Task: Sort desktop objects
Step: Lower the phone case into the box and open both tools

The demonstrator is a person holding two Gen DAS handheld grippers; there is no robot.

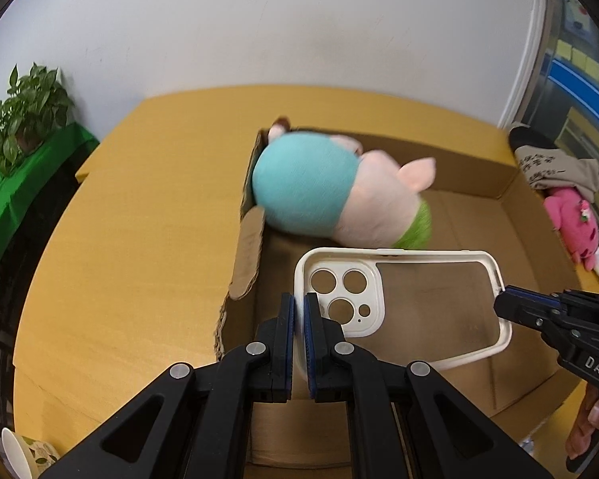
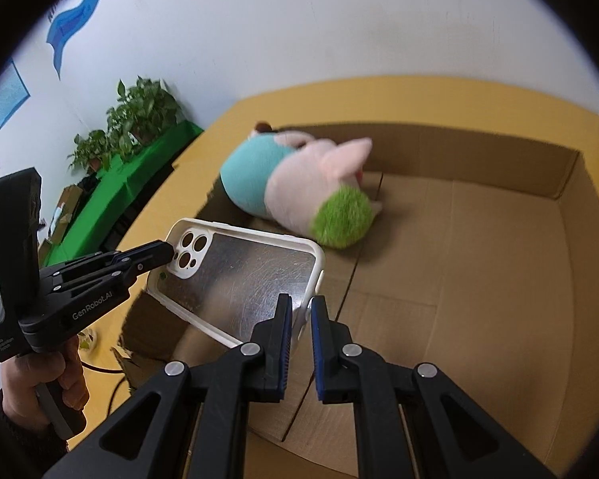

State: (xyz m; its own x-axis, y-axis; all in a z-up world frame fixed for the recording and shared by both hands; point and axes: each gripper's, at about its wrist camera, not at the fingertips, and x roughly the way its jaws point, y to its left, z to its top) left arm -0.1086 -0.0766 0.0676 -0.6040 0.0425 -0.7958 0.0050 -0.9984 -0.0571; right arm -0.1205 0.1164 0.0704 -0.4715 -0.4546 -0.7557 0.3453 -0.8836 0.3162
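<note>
Left wrist: glossy white phone case (image 1: 403, 307), fuzzy plush (image 1: 331, 195), corrugated cardboard box (image 1: 511, 183).

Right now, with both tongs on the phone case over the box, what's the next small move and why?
Probably lower the case a bit further, then let go: left tongs and right tongs pinch opposite ends, holding it above the box floor, beside the plush.

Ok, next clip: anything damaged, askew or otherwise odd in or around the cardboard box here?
Yes: the cardboard box's near-left corner flap is torn, with a ragged edge. The plush pig lies on its side inside. The phone case is empty, held tilted over the box by the left gripper and right gripper, one at each end.
</note>
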